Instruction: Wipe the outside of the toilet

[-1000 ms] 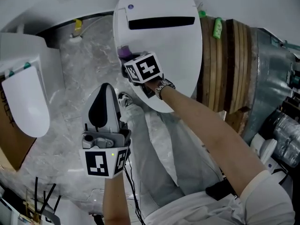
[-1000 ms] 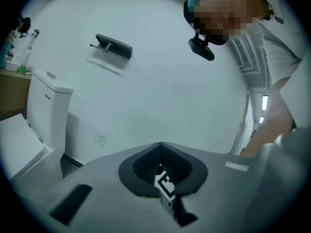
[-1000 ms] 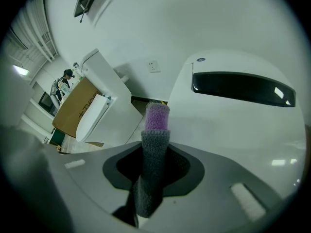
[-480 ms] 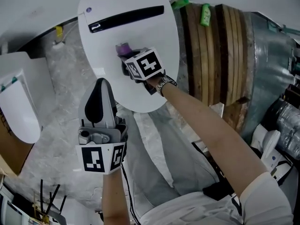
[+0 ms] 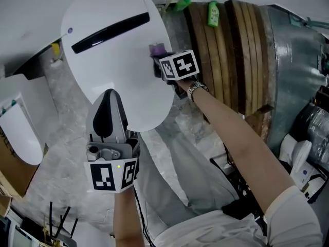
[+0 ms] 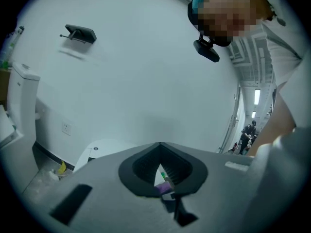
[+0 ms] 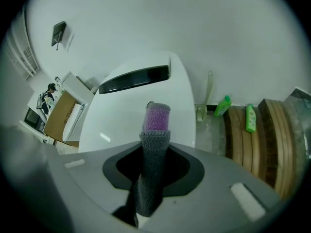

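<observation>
Right gripper view: right gripper (image 7: 154,141) clenched on grey-purple cloth (image 7: 157,120), toilet lid (image 7: 127,111) just ahead-left; left gripper (image 6: 160,147) closed, empty.

Toilet (image 5: 115,66): white, glossy, with an oval lid that is shut. A long dark slot (image 5: 110,25) runs across the lid near its back end, with a small round blue mark beside it. It stands on a grey marbled floor (image 5: 61,153).

Cloth (image 5: 157,49): a folded strip, purple at the tip and grey below. It is held upright in the fingers of the right gripper (image 5: 159,60), at the lid's right edge.
</observation>
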The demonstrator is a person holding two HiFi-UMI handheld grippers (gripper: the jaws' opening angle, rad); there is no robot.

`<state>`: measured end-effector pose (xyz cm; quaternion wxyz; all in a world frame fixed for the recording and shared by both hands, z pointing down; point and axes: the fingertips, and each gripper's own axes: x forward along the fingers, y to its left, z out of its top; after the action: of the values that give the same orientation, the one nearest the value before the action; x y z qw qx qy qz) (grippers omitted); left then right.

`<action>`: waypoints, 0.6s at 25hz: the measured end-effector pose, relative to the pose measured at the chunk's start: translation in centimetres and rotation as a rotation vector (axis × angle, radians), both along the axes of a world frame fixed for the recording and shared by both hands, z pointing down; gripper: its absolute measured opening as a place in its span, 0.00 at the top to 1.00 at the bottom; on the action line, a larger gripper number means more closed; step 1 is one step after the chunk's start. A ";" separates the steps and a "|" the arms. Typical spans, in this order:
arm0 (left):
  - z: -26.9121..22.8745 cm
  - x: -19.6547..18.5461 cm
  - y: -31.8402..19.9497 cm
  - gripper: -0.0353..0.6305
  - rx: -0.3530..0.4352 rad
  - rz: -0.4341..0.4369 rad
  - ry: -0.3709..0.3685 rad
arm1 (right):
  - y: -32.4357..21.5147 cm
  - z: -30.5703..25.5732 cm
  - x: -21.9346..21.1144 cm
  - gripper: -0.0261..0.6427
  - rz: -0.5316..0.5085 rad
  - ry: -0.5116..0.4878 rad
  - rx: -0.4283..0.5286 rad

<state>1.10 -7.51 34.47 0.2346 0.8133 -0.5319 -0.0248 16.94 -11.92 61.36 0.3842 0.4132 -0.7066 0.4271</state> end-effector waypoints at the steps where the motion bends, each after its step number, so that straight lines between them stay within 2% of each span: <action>1: 0.0 0.7 0.0 0.94 0.000 -0.002 0.002 | -0.1 0.1 1.3 0.81 0.011 0.008 -0.002; 7: 0.2 3.4 1.0 0.94 -0.013 -0.009 0.002 | -0.2 0.6 6.4 0.81 0.029 0.035 -0.001; 9: 0.4 3.6 1.7 0.94 -0.020 -0.015 0.006 | -0.1 1.0 7.8 0.82 0.039 0.080 -0.009; 12: 0.9 3.2 2.9 0.94 -0.040 -0.016 0.015 | 1.8 3.0 10.8 0.82 0.051 0.199 -0.077; 15: 1.3 2.0 3.9 0.94 -0.037 0.008 0.010 | 3.8 3.6 12.9 0.82 0.122 0.219 -0.070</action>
<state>3.06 -3.61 35.81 0.2523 0.8108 -0.5278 -0.0182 29.86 -8.15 64.96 0.4467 0.4858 -0.6186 0.4265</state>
